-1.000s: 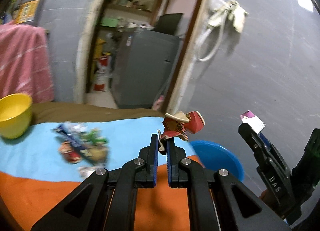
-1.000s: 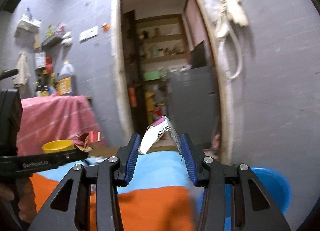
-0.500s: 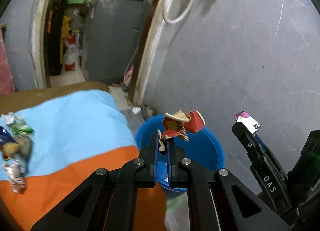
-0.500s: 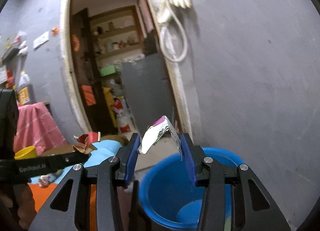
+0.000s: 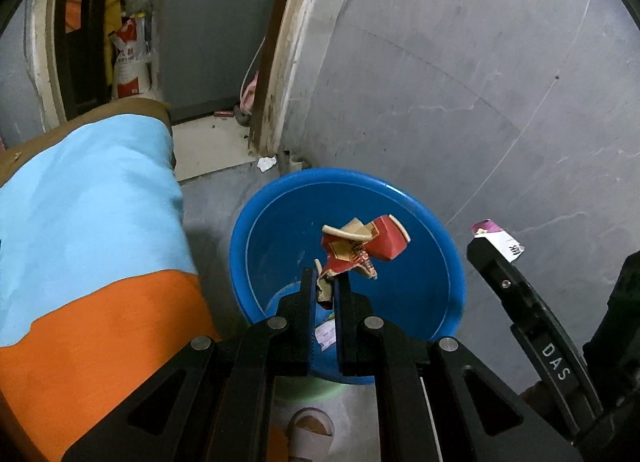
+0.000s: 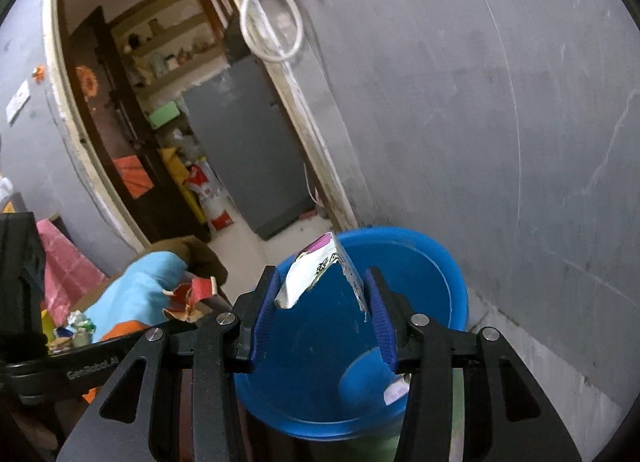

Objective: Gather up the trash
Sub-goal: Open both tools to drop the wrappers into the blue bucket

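Observation:
My left gripper (image 5: 325,286) is shut on a crumpled red paper cup (image 5: 362,246) and holds it over the blue basin (image 5: 424,222) on the floor. My right gripper (image 6: 322,294) is shut on a white and purple wrapper (image 6: 320,270), folded between its pads, above the same basin (image 6: 436,262). The right gripper also shows in the left wrist view (image 5: 490,246) with the wrapper (image 5: 498,240) at its tip, over the basin's right rim. The left gripper's tip and cup show in the right wrist view (image 6: 190,296). A scrap of paper (image 6: 396,392) lies in the basin.
A table with a blue and orange cloth (image 5: 92,230) stands left of the basin; several wrappers (image 6: 74,330) lie on it. A grey wall (image 5: 460,82) is close behind the basin. A doorway (image 6: 180,122) opens to a storeroom.
Both grippers have swung right from over the table and tilted down, carrying the cup and wrapper to above the blue basin. Both grips are unchanged.

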Available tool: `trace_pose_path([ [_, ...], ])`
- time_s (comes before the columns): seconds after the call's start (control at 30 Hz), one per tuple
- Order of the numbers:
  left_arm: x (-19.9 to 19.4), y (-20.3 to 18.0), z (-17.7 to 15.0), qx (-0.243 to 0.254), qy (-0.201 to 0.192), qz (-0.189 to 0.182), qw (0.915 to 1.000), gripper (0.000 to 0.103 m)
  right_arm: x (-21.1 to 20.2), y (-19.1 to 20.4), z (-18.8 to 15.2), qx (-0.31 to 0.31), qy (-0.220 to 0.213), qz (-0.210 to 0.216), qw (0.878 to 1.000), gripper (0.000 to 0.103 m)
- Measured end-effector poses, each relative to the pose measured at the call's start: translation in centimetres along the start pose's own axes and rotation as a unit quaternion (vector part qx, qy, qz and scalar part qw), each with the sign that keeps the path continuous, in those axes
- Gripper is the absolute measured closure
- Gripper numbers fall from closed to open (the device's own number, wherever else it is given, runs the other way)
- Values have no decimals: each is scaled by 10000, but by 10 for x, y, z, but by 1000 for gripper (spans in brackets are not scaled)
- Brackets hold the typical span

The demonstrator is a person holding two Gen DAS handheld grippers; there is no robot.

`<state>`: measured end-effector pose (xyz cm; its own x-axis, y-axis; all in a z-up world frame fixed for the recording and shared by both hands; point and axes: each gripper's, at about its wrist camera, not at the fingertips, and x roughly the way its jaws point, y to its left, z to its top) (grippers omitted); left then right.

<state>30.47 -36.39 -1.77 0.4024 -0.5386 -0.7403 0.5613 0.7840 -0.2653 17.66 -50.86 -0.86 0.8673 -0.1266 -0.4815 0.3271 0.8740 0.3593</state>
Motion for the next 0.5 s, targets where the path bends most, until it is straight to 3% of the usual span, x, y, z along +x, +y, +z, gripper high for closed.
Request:
trace_pose_path([
  [0.3,11,1,-1,-22,106,128,9999,93,6,-10,2,120,214,-35,9997,53],
  [0.5,-4,4,-1,-38,-83,152,9998,81,11,-11,5,160,255,-64,9995,49],
])
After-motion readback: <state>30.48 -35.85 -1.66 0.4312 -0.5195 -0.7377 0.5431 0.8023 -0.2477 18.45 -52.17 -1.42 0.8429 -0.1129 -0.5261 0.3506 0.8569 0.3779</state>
